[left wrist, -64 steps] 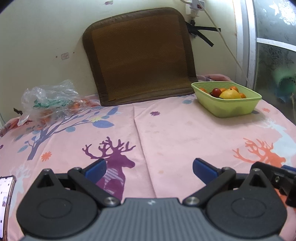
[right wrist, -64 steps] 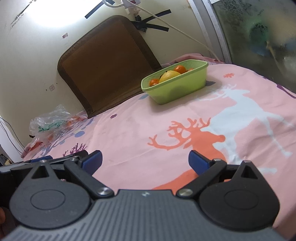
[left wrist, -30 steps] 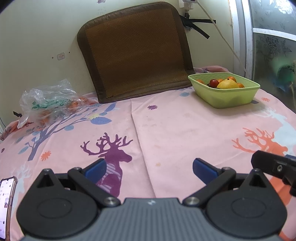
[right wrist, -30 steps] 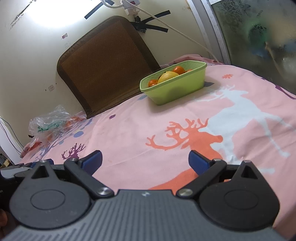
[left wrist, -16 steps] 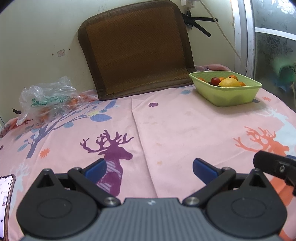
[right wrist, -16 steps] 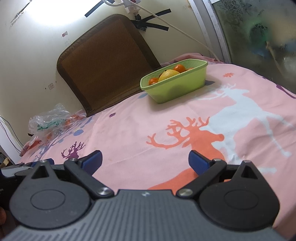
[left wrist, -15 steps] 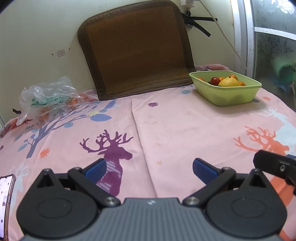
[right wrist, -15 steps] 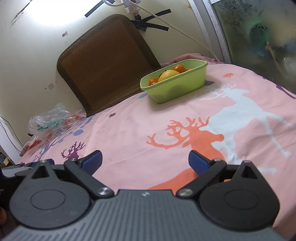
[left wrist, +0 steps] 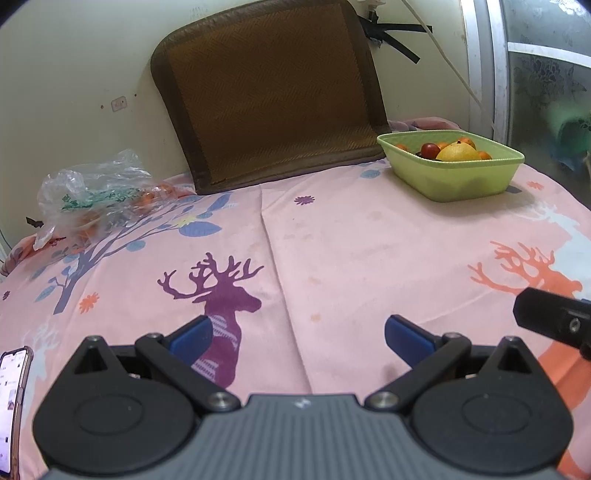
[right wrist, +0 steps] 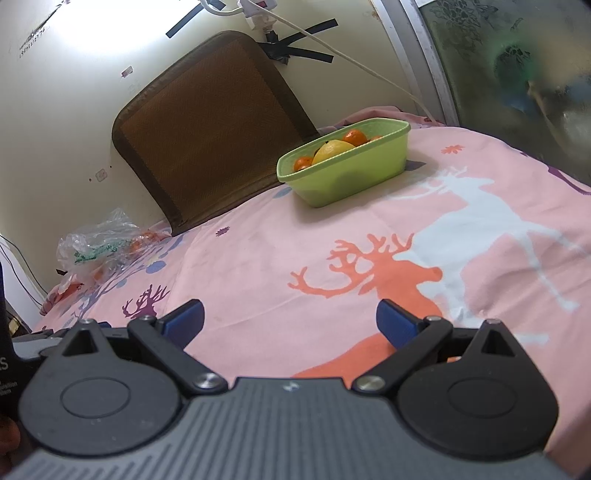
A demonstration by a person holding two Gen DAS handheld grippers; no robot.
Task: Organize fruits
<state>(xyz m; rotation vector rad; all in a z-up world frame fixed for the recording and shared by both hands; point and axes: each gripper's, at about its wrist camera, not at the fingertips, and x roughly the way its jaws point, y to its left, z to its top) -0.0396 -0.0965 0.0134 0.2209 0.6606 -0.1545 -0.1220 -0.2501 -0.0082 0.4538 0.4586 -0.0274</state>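
Both our left gripper (left wrist: pixel 297 334) and right gripper (right wrist: pixel 290 319) hang wide and empty over the bed (left wrist: pixel 351 240). The bag of fruit (left wrist: pixel 96 192) lies far ahead-left, nearer our left gripper; the green bowl (left wrist: pixel 452 171) sits far right.

Open pink bedsheet (left wrist: pixel 351 251) ahead of both grippers, green fruit basin (left wrist: pixel 452 177) far right, plastic bag (left wrist: pixel 96 192) far left, brown cushion (left wrist: pixel 269 92) behind.

a pink bedsheet (left wrist: pixel 369 251) printed with deer spreads ahead of the fingers. a brown woven mat (left wrist: pixel 273 92) leans upright against the cream wall (left wrist: pixel 74 74) straight ahead. a phone (left wrist: pixel 13 402) with its screen lit lies at the near left edge. a power strip (right wrist: pixel 258 9) with a white cable (right wrist: pixel 351 62) hangs up high, and frosted glass (left wrist: pixel 546 92) stands far right.
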